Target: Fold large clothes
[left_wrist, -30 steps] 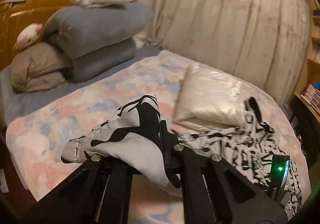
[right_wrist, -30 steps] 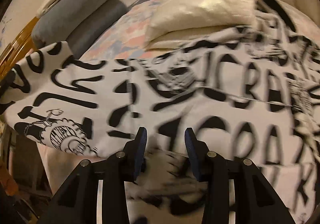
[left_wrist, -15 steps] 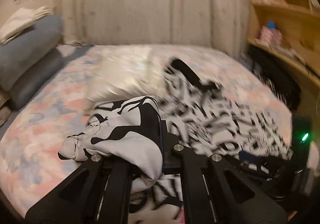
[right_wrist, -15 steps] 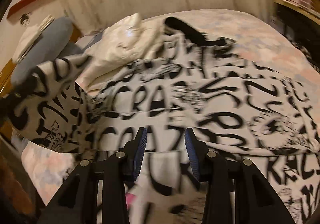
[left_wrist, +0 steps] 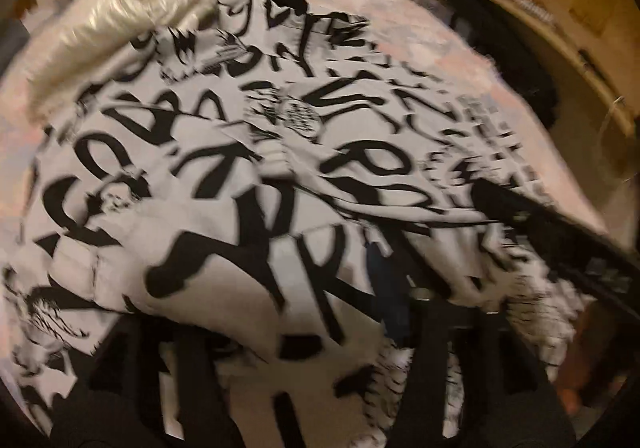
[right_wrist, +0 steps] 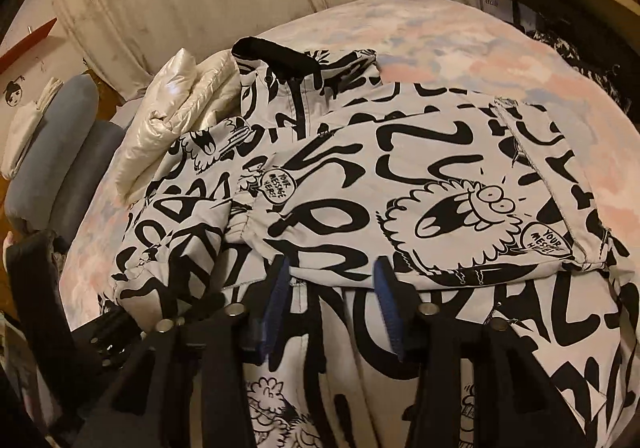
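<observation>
Right wrist: puffy graffiti-print jacket (right_wrist: pixel 400 176), seemingly quilted.

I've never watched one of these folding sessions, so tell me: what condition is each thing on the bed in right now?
Printed jacket: spread on the bed, sleeve folded across its front.
White padded jacket: folded, lying beside the printed one's collar.
Blue-grey pillows: stacked at the bed's head.
Right hand-held gripper: jaws opening, pads not pressing the cloth.
Left hand-held gripper: jaws opening, blurred, draped with cloth.
</observation>
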Motion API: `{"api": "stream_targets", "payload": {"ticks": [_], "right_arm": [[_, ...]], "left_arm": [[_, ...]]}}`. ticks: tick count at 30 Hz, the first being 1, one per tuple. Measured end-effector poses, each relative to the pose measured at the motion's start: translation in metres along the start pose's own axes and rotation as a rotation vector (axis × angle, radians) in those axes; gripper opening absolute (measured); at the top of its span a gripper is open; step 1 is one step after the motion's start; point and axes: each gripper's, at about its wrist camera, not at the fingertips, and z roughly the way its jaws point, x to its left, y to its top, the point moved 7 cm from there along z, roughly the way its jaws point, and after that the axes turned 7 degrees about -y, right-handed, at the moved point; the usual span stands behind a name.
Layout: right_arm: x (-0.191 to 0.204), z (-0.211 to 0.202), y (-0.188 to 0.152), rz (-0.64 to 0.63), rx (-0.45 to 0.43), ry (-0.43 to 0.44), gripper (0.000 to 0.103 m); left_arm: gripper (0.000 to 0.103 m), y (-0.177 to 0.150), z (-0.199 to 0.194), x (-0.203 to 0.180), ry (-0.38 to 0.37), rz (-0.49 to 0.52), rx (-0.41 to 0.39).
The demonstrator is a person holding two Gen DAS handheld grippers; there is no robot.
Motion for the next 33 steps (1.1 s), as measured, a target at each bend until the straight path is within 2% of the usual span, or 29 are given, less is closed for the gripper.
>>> {"api": "stream_targets", "payload": {"ticks": [2,6,8,11,15,18,22,26,27,28,29,30,33], "right_arm": [[0.004,0.000,0.001,0.004,-0.006,0.017,0.056],[0.024,-0.008,0.002,-0.039,-0.027,0.060,0.057],[0.041,-0.015,0.001,-0.077,-0.038,0.078,0.061],[0.073,-0.024,-0.005,-0.158,-0.053,0.109,0.069],[0.124,-0.032,-0.021,-0.300,-0.048,0.159,0.070],[0.168,-0.030,-0.041,-0.456,-0.032,0.181,0.071],[0.208,-0.010,-0.068,-0.658,-0.019,0.111,0.072],[0.227,0.024,-0.085,-0.831,-0.017,-0.032,0.072],[0.229,0.031,-0.085,-0.852,-0.018,-0.053,0.070],[0.230,0.035,-0.084,-0.854,-0.020,-0.052,0.052],[0.234,0.039,-0.082,-0.851,0.006,-0.041,0.014],[0.234,0.040,-0.076,-0.843,0.014,-0.044,0.004],[0.243,0.008,-0.035,-0.780,-0.133,0.035,0.004]], "left_arm": [[0.061,-0.004,-0.007,0.002,-0.056,-0.022,0.019],[0.061,-0.016,-0.040,0.010,-0.106,-0.062,0.037],[0.062,-0.021,-0.059,0.016,-0.116,-0.077,0.023],[0.062,-0.030,-0.096,0.029,-0.068,-0.082,-0.029],[0.062,-0.035,-0.138,0.069,0.099,-0.112,-0.110],[0.062,-0.037,-0.154,0.100,0.198,-0.156,-0.127],[0.061,-0.045,-0.161,0.130,0.201,-0.234,-0.132],[0.061,-0.054,-0.162,0.141,0.195,-0.247,-0.136],[0.061,-0.055,-0.163,0.142,0.194,-0.246,-0.138],[0.061,-0.056,-0.164,0.143,0.195,-0.247,-0.142],[0.061,-0.056,-0.164,0.144,0.196,-0.247,-0.146],[0.061,-0.056,-0.164,0.144,0.196,-0.247,-0.150],[0.061,-0.054,-0.160,0.142,0.194,-0.251,-0.164]]}}
